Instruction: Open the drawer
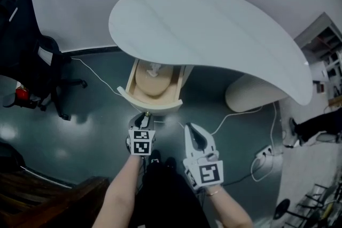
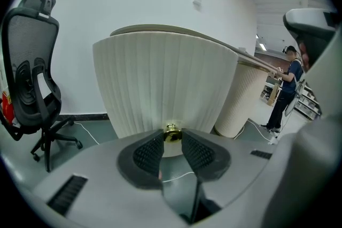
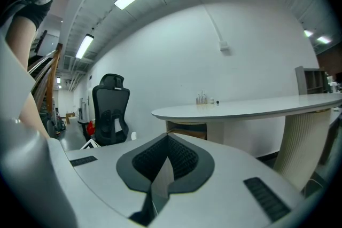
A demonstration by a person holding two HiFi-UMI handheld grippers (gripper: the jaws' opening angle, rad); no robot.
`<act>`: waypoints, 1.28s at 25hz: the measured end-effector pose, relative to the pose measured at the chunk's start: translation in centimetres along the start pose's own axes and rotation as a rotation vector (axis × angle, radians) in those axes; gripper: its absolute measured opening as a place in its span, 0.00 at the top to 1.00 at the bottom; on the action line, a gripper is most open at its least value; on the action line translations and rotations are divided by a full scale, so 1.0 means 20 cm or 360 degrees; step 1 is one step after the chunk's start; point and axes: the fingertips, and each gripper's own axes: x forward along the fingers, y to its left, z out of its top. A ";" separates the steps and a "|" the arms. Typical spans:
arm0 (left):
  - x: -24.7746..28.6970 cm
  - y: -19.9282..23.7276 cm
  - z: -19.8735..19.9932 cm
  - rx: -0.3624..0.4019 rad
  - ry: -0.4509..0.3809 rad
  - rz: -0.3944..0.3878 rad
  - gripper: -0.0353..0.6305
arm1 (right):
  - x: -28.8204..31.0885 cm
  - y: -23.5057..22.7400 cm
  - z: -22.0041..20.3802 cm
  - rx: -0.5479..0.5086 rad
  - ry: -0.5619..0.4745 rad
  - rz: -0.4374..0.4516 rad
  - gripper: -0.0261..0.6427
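The drawer (image 1: 152, 88) stands well out from under the desk (image 1: 214, 34) — the left gripper (image 2: 172, 140) has its fingers (image 2: 148, 153) clenched on the knob (image 2: 171, 133) at their tips, the right gripper (image 3: 168, 156) is closed on nothing — so little pulling seems left.

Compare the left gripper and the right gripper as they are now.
The left gripper is clamped on the brass knob of the pulled-out drawer; the right gripper is shut on nothing. The left gripper tilts down toward the drawer; the right gripper points about level toward the desk. Both are hand-held.
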 end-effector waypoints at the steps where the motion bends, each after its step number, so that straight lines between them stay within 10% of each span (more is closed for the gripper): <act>1: -0.01 0.00 -0.01 -0.0001 0.0004 0.0000 0.79 | -0.01 0.01 0.00 -0.0001 -0.0004 0.0000 0.96; 19: -0.21 -0.01 -0.09 -0.0061 0.0043 0.0060 0.79 | -0.12 -0.01 0.09 -0.0012 -0.0007 -0.0020 0.96; 32: -0.67 -0.06 0.39 0.0147 -0.0347 0.0155 0.88 | -0.10 0.01 0.29 0.0014 -0.0104 0.0001 0.96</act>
